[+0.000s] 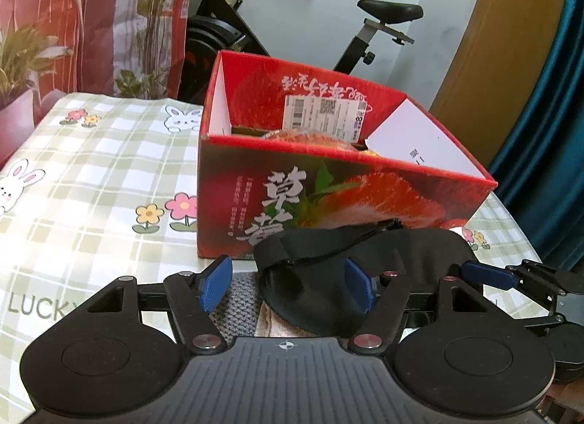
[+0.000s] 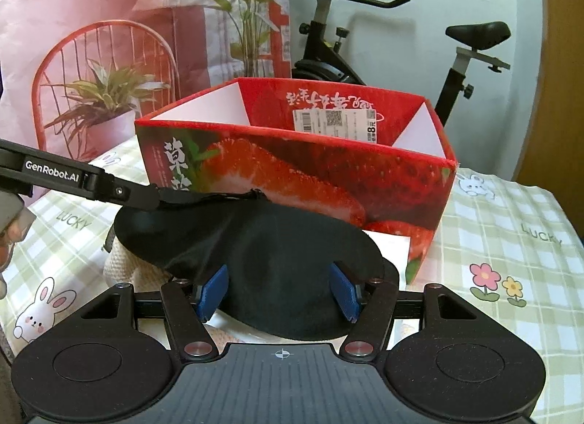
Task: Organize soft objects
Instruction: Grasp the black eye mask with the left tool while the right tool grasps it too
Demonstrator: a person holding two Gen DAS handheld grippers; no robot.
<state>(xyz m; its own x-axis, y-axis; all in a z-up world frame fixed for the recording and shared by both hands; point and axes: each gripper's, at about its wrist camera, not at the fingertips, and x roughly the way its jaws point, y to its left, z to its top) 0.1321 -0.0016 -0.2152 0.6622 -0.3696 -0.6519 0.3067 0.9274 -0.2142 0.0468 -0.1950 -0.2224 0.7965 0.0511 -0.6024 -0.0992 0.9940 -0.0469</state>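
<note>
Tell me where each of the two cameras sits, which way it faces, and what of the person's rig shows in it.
Left wrist: on the left gripper, tilted down toward the red box; its own open blue pads show, with the right gripper's finger at right.
Right wrist: on the right gripper, facing the same box; its pads flank the black eye mask; the left gripper's arm enters at left.
Shared: box, mask, checked tablecloth, exercise bike.

Red box (image 1: 328, 201) stands at 12 o'clock just beyond black eye mask (image 2: 262, 263), blocking level pass forward; top open, clear from above. Checked table (image 1: 91, 176) bare at 9 to 10 o'clock of box. Exercise bike (image 2: 365, 55) behind at 1 o'clock, well apart.
</note>
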